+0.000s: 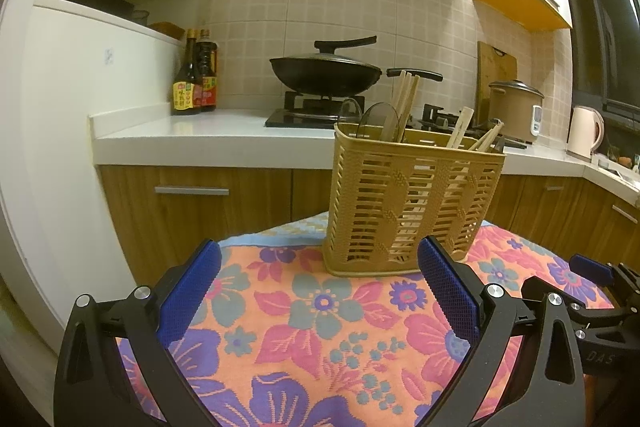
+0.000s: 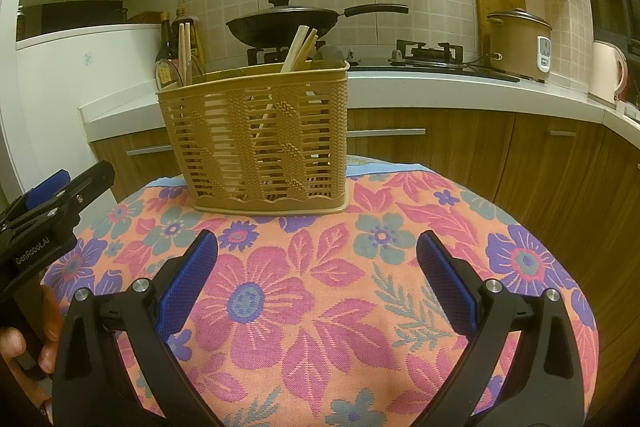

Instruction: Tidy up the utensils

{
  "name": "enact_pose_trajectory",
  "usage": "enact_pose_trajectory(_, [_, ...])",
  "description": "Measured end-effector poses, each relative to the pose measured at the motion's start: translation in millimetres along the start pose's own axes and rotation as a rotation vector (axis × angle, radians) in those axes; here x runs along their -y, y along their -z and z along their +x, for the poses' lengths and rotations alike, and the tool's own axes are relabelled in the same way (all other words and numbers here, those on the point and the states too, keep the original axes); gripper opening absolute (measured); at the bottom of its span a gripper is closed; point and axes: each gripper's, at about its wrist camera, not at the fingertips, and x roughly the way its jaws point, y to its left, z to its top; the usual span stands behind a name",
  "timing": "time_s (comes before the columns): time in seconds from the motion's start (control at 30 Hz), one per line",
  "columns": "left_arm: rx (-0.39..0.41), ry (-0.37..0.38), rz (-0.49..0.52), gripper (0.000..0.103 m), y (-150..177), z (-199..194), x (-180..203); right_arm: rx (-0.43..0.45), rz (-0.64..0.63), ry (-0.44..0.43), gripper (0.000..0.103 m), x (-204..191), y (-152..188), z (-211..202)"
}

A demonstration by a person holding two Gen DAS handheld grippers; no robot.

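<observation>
A tan slatted plastic utensil basket point(image 1: 408, 203) stands on a floral cloth point(image 1: 320, 339); it also shows in the right wrist view point(image 2: 260, 139). Wooden chopsticks point(image 1: 406, 103) and dark spoons point(image 1: 378, 121) stick up from it; the chopsticks also show in the right wrist view point(image 2: 300, 49). My left gripper point(image 1: 320, 287) is open and empty, in front of the basket. My right gripper point(image 2: 318, 279) is open and empty, also short of the basket. Each gripper shows at the edge of the other's view: the right one point(image 1: 592, 273) and the left one point(image 2: 44, 191).
Behind the table runs a white kitchen counter point(image 1: 192, 131) with wooden cabinets below. A black wok point(image 1: 324, 71) sits on the stove, sauce bottles point(image 1: 196, 75) at left, a rice cooker point(image 1: 516, 107) and a kettle point(image 1: 584, 133) at right.
</observation>
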Motion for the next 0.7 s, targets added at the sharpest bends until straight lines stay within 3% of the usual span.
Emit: enact_pose_trajectory(0.7, [-0.009,-0.005,0.002,0.095,0.5,-0.2,-0.1,0.0,0.0,0.0,0.095,0.0,-0.1,0.3])
